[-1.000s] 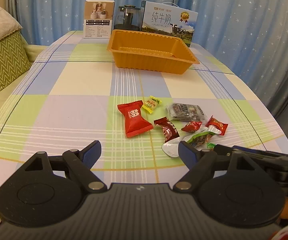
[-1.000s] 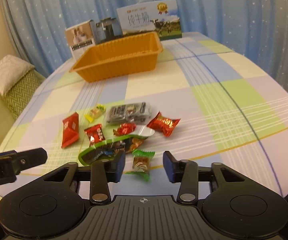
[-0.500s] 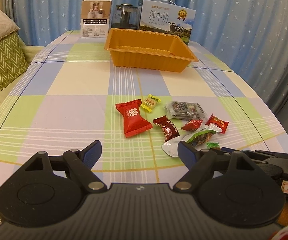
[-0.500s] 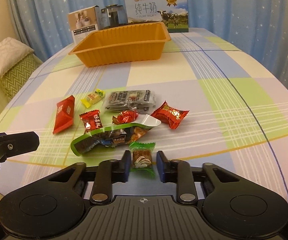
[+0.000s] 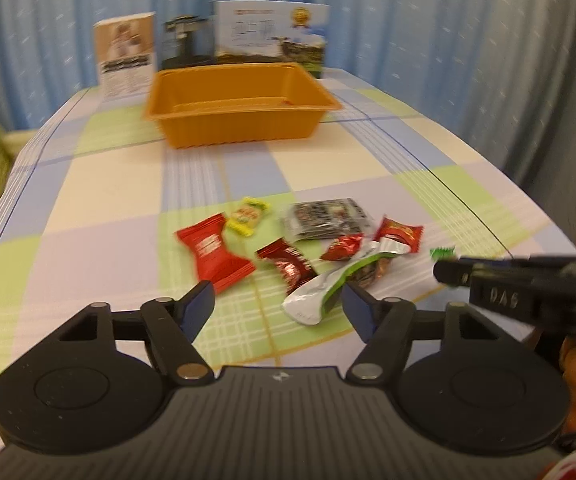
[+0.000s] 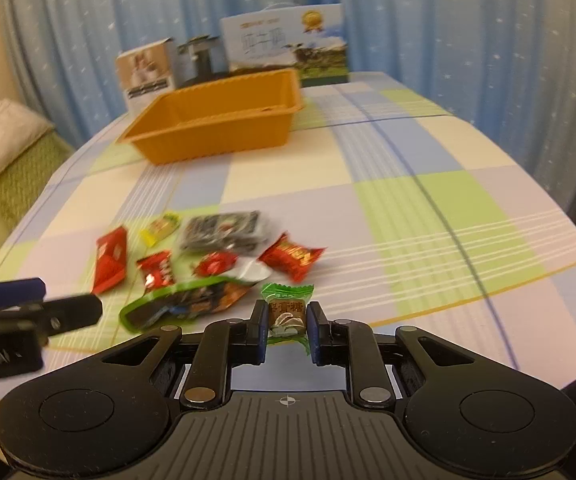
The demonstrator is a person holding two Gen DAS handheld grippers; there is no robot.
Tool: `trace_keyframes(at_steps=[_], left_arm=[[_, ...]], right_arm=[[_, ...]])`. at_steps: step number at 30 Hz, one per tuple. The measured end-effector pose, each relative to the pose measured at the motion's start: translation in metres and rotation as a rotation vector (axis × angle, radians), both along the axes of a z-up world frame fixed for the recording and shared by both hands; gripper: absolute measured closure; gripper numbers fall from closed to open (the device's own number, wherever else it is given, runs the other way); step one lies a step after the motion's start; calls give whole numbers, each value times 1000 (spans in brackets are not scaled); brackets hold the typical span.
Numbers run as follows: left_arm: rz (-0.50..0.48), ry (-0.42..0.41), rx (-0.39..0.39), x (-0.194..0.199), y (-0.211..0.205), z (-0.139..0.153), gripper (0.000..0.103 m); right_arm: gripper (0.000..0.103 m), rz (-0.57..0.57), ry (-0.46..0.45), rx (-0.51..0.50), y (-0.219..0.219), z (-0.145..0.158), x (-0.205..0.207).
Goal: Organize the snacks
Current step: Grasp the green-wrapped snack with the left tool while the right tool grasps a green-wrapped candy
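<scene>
My right gripper (image 6: 287,320) is shut on a small green-wrapped candy (image 6: 286,308) and holds it just above the table's near edge; its green tip shows in the left wrist view (image 5: 443,253). My left gripper (image 5: 278,306) is open and empty, just short of the snack pile. The pile holds a red packet (image 5: 214,254), a yellow candy (image 5: 246,215), a dark red candy (image 5: 289,266), a dark foil pack (image 5: 325,220), a small red candy (image 5: 343,246), a red wrapper (image 5: 399,234) and a long green-edged pouch (image 5: 339,282). An empty orange tray (image 5: 240,124) stands farther back.
A white box (image 5: 126,54), a dark appliance (image 5: 186,38) and a milk carton box (image 5: 272,36) stand behind the tray against blue curtains. A green cushion (image 6: 12,168) lies left of the checked table (image 6: 427,208).
My right gripper has closed on the green candy and lifted it off the table. My left gripper has moved forward and to the right, closer to the snack pile, still open.
</scene>
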State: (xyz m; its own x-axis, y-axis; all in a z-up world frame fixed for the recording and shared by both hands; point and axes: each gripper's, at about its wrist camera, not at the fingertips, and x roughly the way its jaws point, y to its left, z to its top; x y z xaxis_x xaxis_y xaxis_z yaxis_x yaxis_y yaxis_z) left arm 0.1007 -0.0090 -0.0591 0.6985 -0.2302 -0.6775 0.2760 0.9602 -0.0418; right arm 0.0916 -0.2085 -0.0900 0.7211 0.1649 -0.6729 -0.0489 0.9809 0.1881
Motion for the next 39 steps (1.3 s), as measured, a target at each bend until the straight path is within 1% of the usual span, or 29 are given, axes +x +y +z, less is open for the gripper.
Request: trace_keyframes(at_steps=[2, 3, 4, 8, 10, 12, 17, 22, 25, 30, 32, 36, 39], left_arm=[[-64, -11, 34, 4, -11, -1, 42], [-103, -17, 58, 6, -17, -1, 46], [-144, -24, 88, 7, -24, -2, 47], [-310, -37, 194, 16, -49, -11, 57], [-360, -38, 237, 22, -58, -17, 60], [-400, -30, 265, 28, -64, -23, 64], [-481, 16, 313, 44, -74, -37, 69], [-517, 47, 341, 57, -80, -42, 70], [-533, 70, 356, 60, -84, -44, 74], [-494, 108, 329, 66, -85, -44, 81], [-464, 128, 299, 67, -84, -42, 81], [-350, 175, 152, 67, -72, -38, 83], [-273, 178, 70, 60, -64, -35, 83]], right_arm=[[83, -14, 2, 5, -6, 1, 0], [83, -20, 4, 7, -9, 0, 0], [83, -25, 6, 9, -11, 0, -1], [83, -42, 11, 23, -18, -2, 0], [83, -47, 10, 28, -20, -2, 0], [83, -51, 11, 32, -21, -2, 1], [83, -60, 23, 38, -25, -6, 2], [83, -64, 29, 43, -26, -9, 5], [83, -67, 32, 45, -27, -10, 6], [83, -68, 34, 48, -28, -11, 6], [83, -67, 34, 50, -28, -11, 6], [83, -66, 29, 57, -28, -9, 5], [83, -65, 22, 57, -27, -7, 4]])
